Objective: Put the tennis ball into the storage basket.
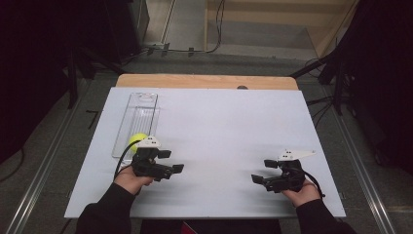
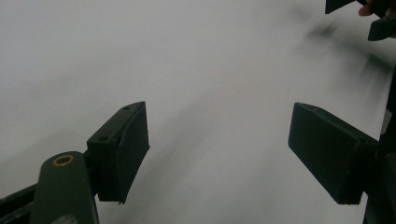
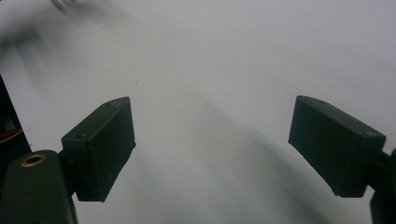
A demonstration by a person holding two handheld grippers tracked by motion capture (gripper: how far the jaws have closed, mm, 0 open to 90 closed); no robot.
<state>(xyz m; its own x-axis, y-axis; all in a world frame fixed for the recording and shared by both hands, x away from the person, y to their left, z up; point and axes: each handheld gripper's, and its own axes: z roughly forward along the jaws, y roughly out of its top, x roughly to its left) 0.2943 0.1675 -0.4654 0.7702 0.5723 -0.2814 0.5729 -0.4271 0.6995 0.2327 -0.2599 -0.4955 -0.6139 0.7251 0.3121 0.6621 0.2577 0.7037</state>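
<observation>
A yellow-green ball (image 1: 137, 141) lies at the near end of a clear plastic tray (image 1: 141, 95) on the left of the white tabletop (image 1: 219, 122). My left gripper (image 1: 171, 161) hovers just right of the ball, pointing right, open with nothing between its jaws. In the left gripper view its jaws (image 2: 217, 149) stand apart over bare white surface, and the other gripper (image 2: 369, 16) shows at the top right corner. My right gripper (image 1: 263, 171) rests near the front right, pointing left, open and empty. The right gripper view shows its own jaws (image 3: 212, 149) wide apart above the white surface.
A wooden table edge (image 1: 204, 81) runs behind the white board, with a small dark object (image 1: 242, 87) on it. Dark equipment, stands and cables flank the table on both sides. Metal floor rails run along the left and right.
</observation>
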